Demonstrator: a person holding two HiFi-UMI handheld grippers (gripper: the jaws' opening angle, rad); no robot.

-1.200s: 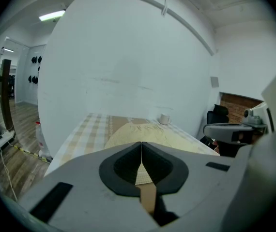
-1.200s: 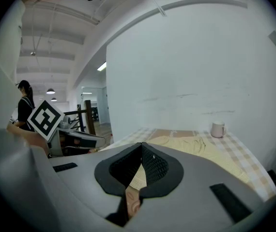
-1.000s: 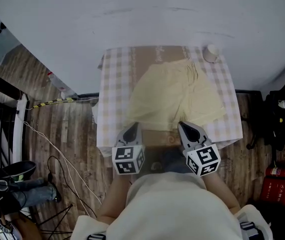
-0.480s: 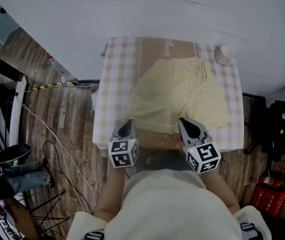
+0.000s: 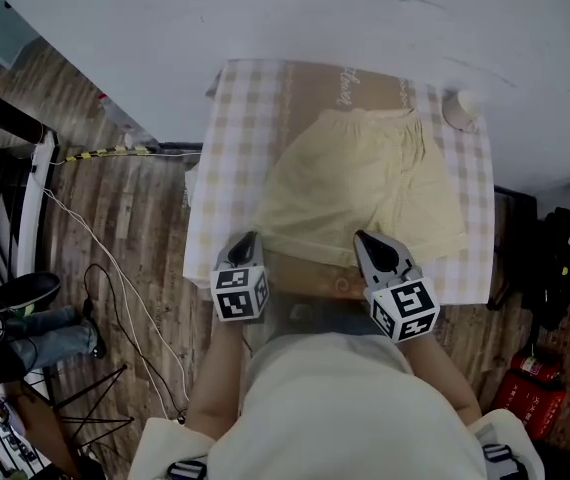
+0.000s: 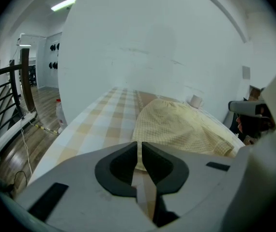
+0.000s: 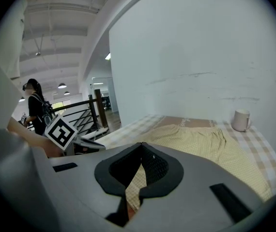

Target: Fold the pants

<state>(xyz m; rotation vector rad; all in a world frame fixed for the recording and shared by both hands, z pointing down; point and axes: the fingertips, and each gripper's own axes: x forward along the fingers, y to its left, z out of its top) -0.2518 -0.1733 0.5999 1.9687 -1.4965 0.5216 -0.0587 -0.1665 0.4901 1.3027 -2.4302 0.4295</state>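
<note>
White wall backs a checked counter (image 5: 227, 158). Left tool (image 5: 246, 238) and right tool (image 5: 363, 240) hover at its near edge, jaws closed and empty, just short of yellow pants (image 5: 365, 183) spread flat mid-counter. Cup (image 5: 460, 108) stands at the far right corner.

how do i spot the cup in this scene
Find the table with the checked cloth against the white wall. At its far right corner, beside the yellow pants, stands the cup: small, white and upright, unlike the flat fabric around it.
</note>
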